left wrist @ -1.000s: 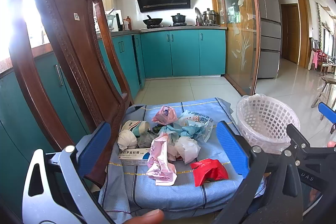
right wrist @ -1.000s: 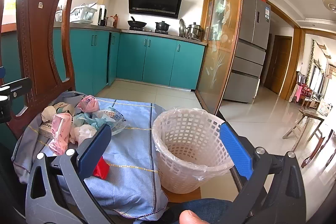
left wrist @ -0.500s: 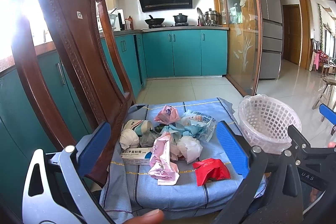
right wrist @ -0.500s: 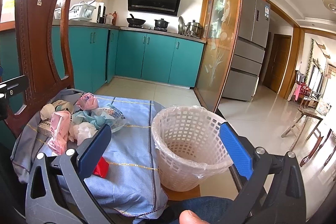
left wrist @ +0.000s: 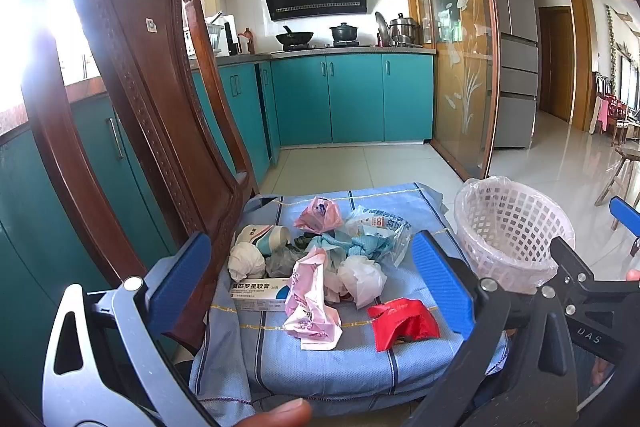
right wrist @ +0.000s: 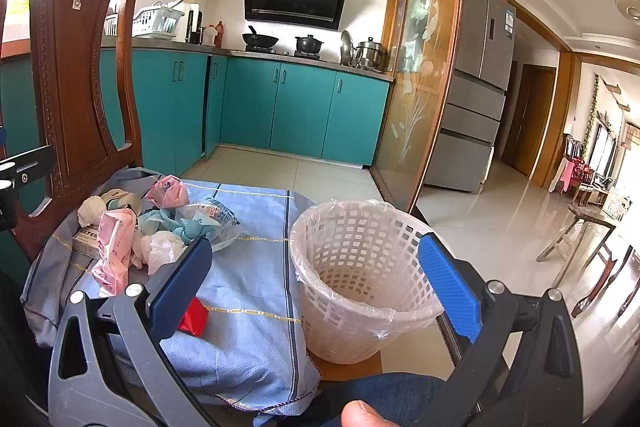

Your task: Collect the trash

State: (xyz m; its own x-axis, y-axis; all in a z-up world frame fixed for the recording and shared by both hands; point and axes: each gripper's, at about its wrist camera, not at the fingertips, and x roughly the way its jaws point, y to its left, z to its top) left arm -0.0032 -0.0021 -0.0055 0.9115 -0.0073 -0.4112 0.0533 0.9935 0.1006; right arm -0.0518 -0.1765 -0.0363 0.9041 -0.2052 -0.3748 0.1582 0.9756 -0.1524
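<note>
Crumpled wrappers and tissues (left wrist: 320, 263) heap on my blue cloth-covered chair seat (left wrist: 320, 359), beside the white lattice bin (right wrist: 360, 267). My left claw (left wrist: 316, 279) and right claw (right wrist: 316, 275) gape empty; loose plastic may slip free.

Sunlit kitchen, teal cabinets (left wrist: 352, 99)

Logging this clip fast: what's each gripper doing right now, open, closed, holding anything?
Left gripper: open, holding nothing, trash pile ahead of it.
Right gripper: open, holding nothing, facing the white basket.
</note>
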